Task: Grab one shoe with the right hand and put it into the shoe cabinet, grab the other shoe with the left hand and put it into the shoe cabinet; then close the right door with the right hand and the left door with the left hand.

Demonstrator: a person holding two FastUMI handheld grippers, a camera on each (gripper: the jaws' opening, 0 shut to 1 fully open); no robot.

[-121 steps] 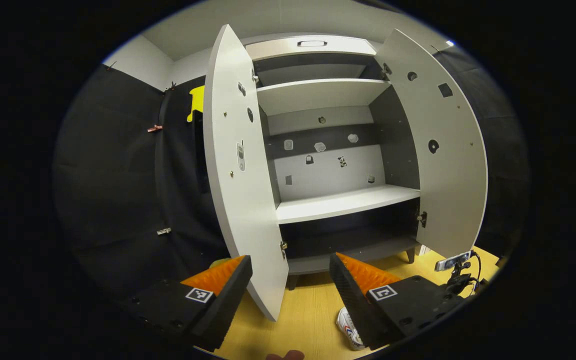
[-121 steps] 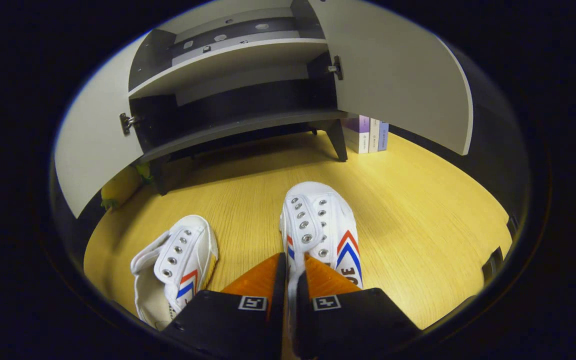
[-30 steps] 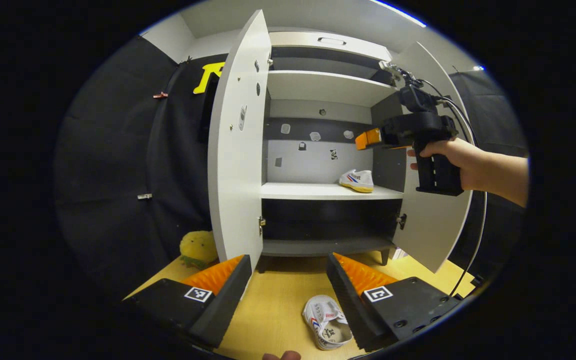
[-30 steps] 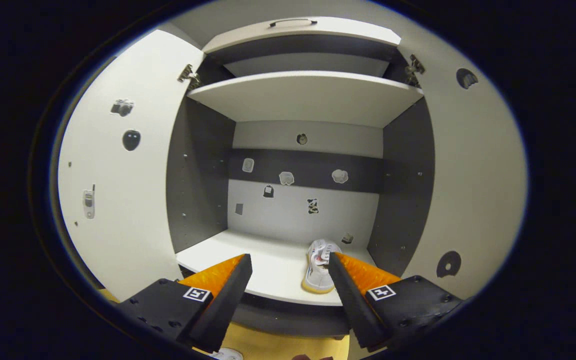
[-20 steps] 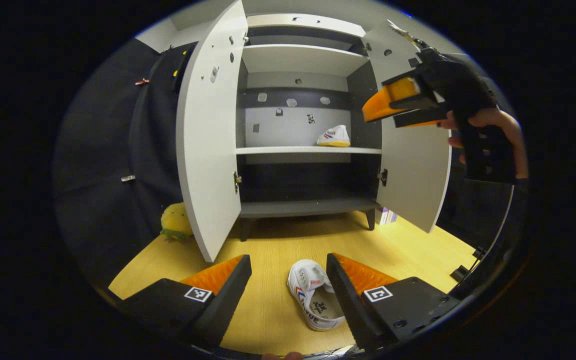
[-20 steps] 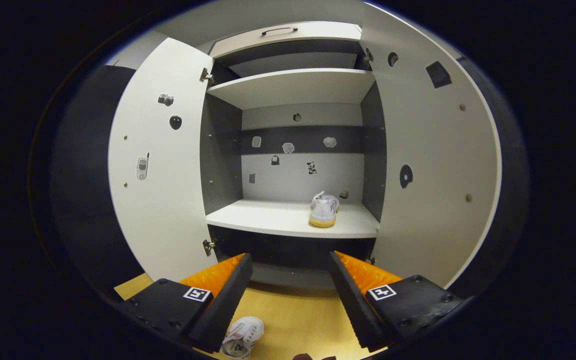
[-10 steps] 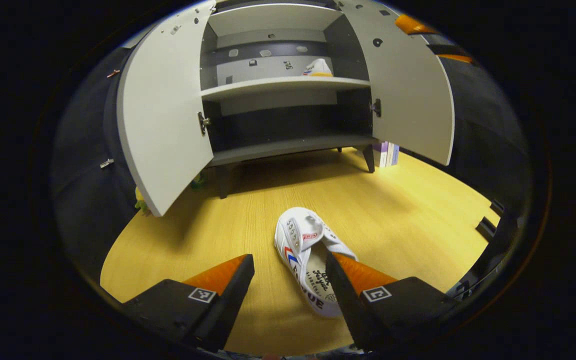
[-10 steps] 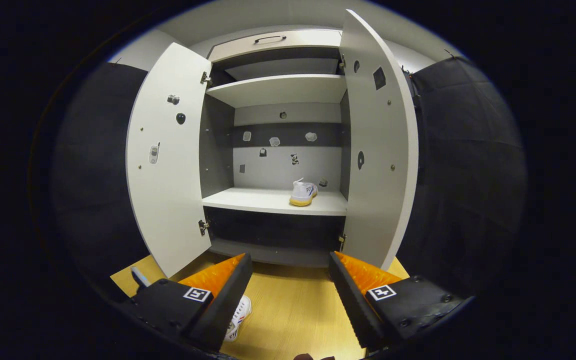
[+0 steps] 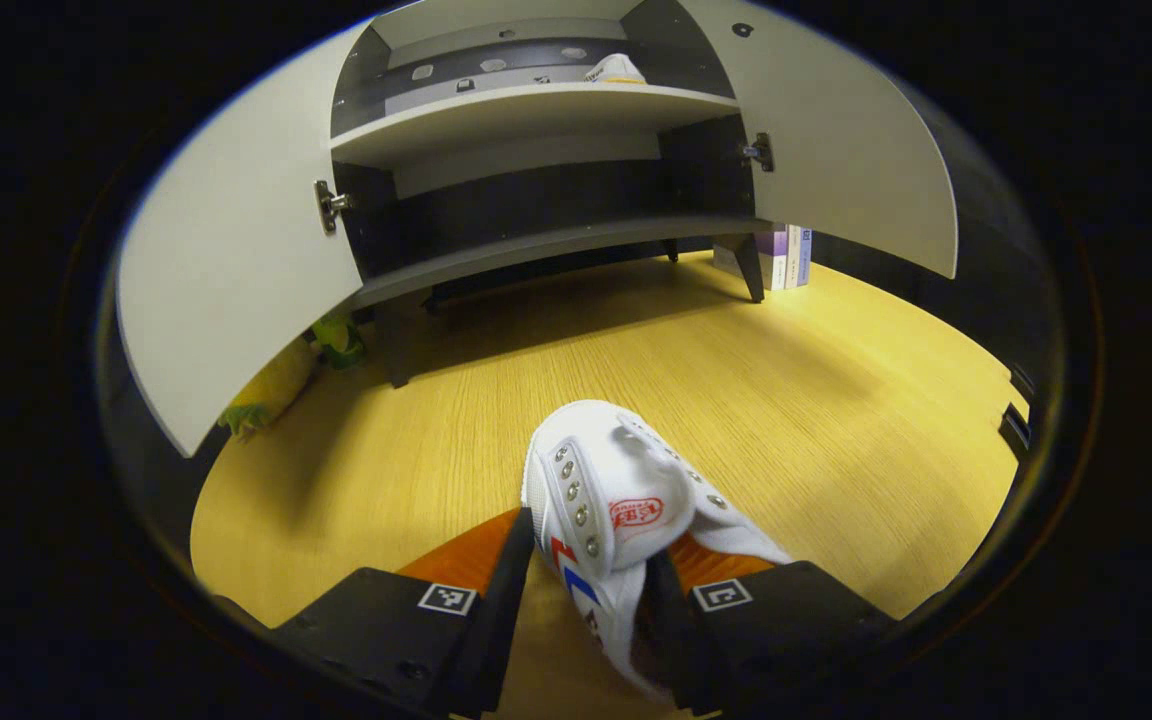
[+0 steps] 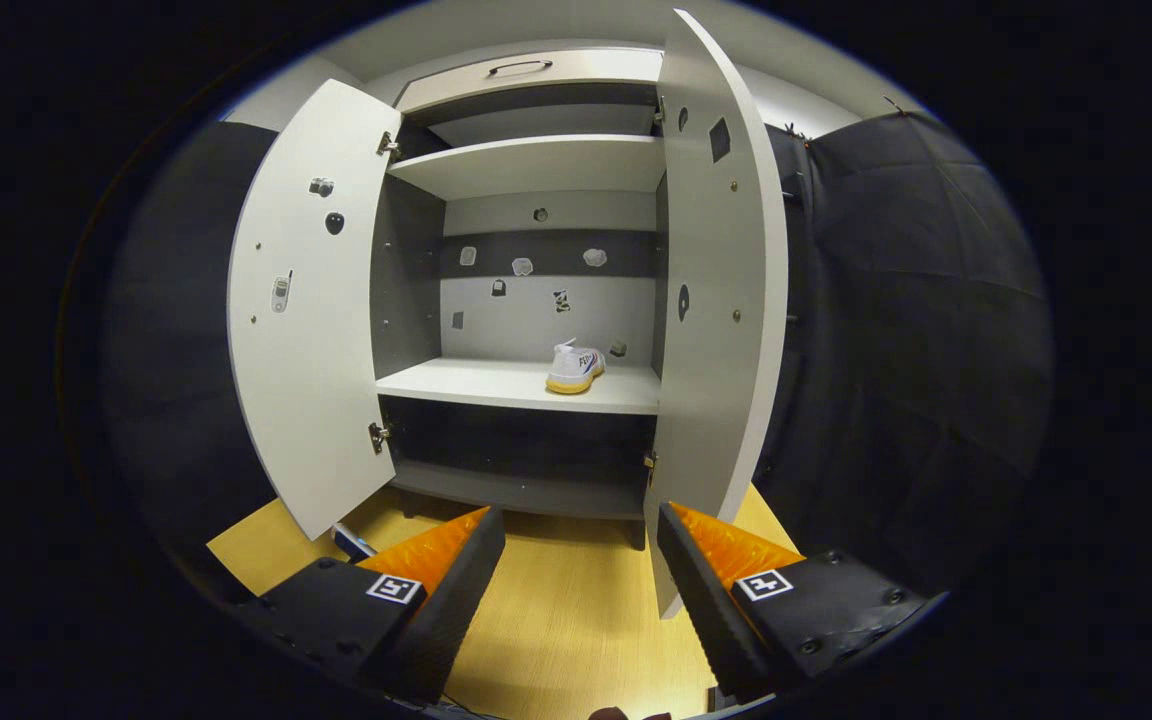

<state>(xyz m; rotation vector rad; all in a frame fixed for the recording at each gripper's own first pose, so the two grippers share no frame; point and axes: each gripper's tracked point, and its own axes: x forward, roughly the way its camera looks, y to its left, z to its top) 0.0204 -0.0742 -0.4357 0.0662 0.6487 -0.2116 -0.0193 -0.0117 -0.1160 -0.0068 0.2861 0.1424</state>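
Observation:
A white shoe (image 9: 616, 490) with red and blue stripes lies on the wooden floor (image 9: 836, 400), toe toward the cabinet. My left gripper (image 9: 591, 560) is down over its heel end and open. One finger stands outside the shoe's left wall, the other inside its opening under the tongue. The other white shoe (image 10: 574, 368) sits on the cabinet's middle shelf (image 10: 496, 385), to the right; the left gripper view has that shelf shoe (image 9: 614, 68) at the top. Well back from the cabinet, my right gripper (image 10: 581, 540) hangs open with nothing in it.
Both cabinet doors stand open: the left door (image 10: 301, 320) swung wide, the right door (image 10: 716, 300) edge-on just ahead of my right gripper. A yellow plush toy (image 9: 276, 380) lies by the cabinet's left leg. Several books (image 9: 786, 258) stand by its right leg.
My left gripper has dropped onto the floor shoe, and its fingers have narrowed around the shoe's side. My right gripper has drawn back from the cabinet, leaving its shoe on the shelf.

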